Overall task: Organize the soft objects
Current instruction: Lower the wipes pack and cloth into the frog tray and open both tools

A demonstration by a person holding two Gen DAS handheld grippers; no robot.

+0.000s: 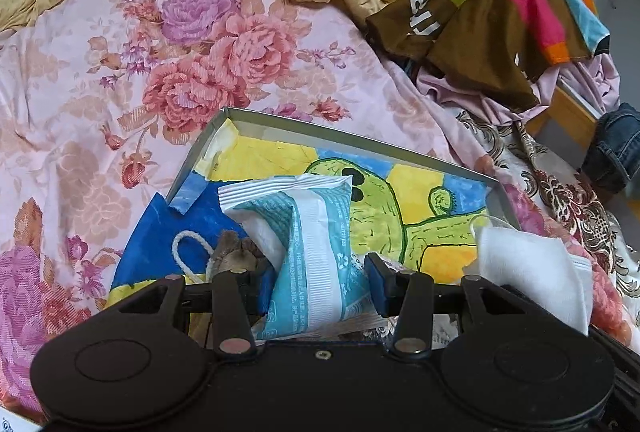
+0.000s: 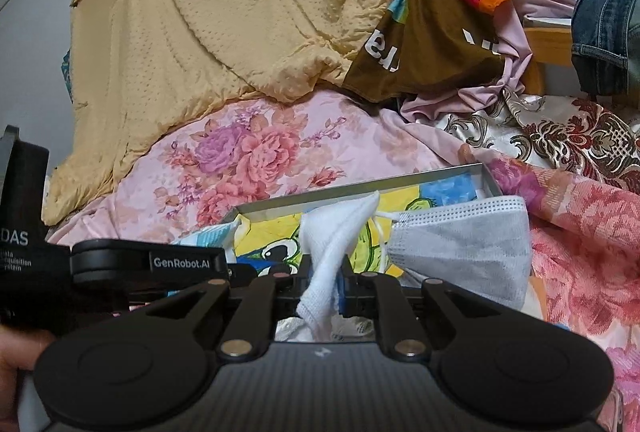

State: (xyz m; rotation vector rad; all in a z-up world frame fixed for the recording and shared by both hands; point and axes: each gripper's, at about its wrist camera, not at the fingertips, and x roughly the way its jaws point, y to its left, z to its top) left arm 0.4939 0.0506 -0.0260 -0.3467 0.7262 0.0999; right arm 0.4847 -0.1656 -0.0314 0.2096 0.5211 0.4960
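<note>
Black left tongs (image 1: 320, 282) grip a teal-and-white packet (image 1: 308, 244) over the shallow box (image 1: 360, 142) on the floral bed cover (image 1: 120, 72). Right tongs (image 2: 324, 282) are clenched on a white cloth (image 2: 336, 244), seemingly a mask, beside a grey face mask (image 2: 460, 244) lying at the box's edge.

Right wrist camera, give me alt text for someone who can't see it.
The right gripper pinches a white cloth over a shallow box lined with a cartoon drawing. A gray face mask drapes over the box's right side, on a floral bedspread.
</note>
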